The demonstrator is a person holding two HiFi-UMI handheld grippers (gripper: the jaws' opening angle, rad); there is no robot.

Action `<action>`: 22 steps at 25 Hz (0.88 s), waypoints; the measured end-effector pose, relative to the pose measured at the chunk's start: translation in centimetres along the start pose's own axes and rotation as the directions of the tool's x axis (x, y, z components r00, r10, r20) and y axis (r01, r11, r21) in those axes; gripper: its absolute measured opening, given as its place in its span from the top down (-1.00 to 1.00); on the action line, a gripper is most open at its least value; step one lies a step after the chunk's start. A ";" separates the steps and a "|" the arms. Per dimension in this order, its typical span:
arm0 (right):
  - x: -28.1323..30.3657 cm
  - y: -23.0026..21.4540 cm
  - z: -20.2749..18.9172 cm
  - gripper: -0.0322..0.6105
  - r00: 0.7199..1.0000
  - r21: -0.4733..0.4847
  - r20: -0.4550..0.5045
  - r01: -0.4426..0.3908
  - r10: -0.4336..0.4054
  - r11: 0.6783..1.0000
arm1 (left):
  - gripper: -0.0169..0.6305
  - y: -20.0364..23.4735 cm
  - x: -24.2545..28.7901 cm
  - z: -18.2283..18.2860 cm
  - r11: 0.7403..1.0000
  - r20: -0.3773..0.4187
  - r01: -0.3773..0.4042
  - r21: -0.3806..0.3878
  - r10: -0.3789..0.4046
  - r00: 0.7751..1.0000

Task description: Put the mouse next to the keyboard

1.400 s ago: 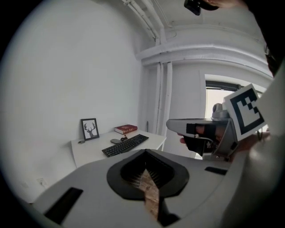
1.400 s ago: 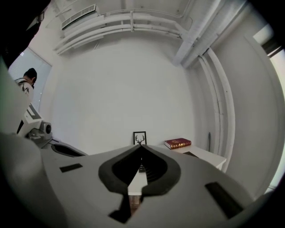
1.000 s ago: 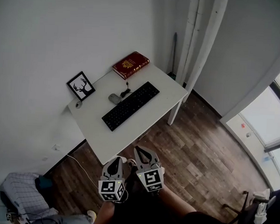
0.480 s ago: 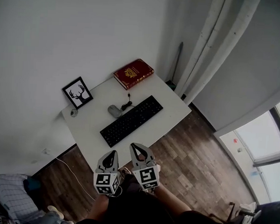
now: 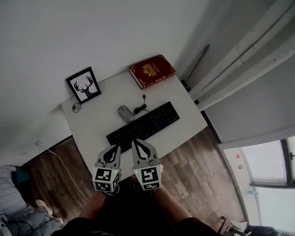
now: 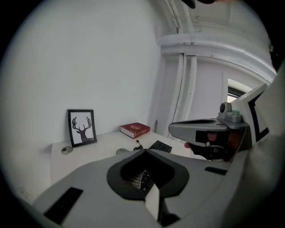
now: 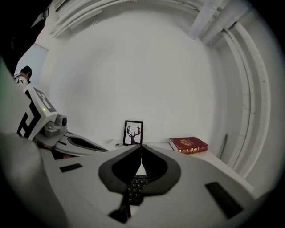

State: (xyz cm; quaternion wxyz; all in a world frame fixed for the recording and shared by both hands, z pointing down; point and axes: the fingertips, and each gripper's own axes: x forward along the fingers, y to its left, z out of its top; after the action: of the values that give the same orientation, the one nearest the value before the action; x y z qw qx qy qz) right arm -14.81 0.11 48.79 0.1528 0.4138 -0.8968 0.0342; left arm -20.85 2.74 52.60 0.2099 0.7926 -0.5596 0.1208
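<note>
A grey wired mouse [image 5: 124, 112] lies on the white table [image 5: 95, 124], just behind the left part of the black keyboard [image 5: 143, 125], and its cable curls off to the right. My left gripper [image 5: 114, 149] and right gripper [image 5: 136, 143] hover side by side at the table's near edge, tips pointing at the keyboard. Both are shut and hold nothing. In the left gripper view the mouse [image 6: 121, 151] and keyboard [image 6: 160, 146] show beyond the shut left gripper [image 6: 144, 151]. The right gripper [image 7: 141, 149] shows keyboard keys [image 7: 136, 185] under its closed jaws.
A red book [image 5: 152, 71] lies at the table's far right corner. A framed deer picture [image 5: 83, 84] leans against the wall at the far left, with a small round object [image 5: 76, 107] beside it. Wooden floor and a white cable [image 5: 70, 172] lie on the near side.
Both grippers have moved forward from over the floor to the table's near edge, close to the keyboard. The table has come nearer in view. Nothing on it has moved.
</note>
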 end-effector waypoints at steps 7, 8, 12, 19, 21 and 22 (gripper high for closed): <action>3.6 -0.8 -1.4 0.84 0.996 -0.009 -0.068 -0.064 0.063 0.998 | 0.94 1.4 3.0 -0.4 0.998 -0.036 -0.012 -0.056 0.010 0.999; 4.2 -1.0 -1.9 0.84 0.993 -0.009 -0.090 -0.082 0.081 0.997 | 0.94 1.6 3.5 -0.5 0.998 -0.037 -0.022 -0.062 0.020 0.999; 7.6 -1.2 -4.8 0.84 0.962 0.014 -0.212 -0.170 0.170 0.985 | 0.94 3.0 5.3 -1.2 0.989 -0.057 -0.098 -0.111 0.092 0.994; 13.0 -3.5 -8.0 0.83 0.907 0.036 -0.373 -0.198 0.197 0.980 | 0.94 5.4 8.0 -2.8 0.967 -0.139 -0.186 -0.172 0.163 0.977; 14.2 -3.6 -8.6 0.83 0.886 0.050 -0.406 -0.221 0.222 0.974 | 0.94 5.9 8.6 -3.2 0.960 -0.156 -0.207 -0.188 0.179 0.971; 14.7 -3.6 -8.8 0.81 0.881 0.053 -0.413 -0.231 0.232 0.972 | 0.94 6.1 8.8 -3.3 0.957 -0.161 -0.214 -0.196 0.184 0.970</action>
State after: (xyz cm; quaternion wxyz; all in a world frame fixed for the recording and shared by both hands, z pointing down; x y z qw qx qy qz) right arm -18.89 -11.34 61.37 0.3346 0.2873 -0.8864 0.1407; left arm -23.39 -4.83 60.45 0.3189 0.6947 -0.6300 0.1368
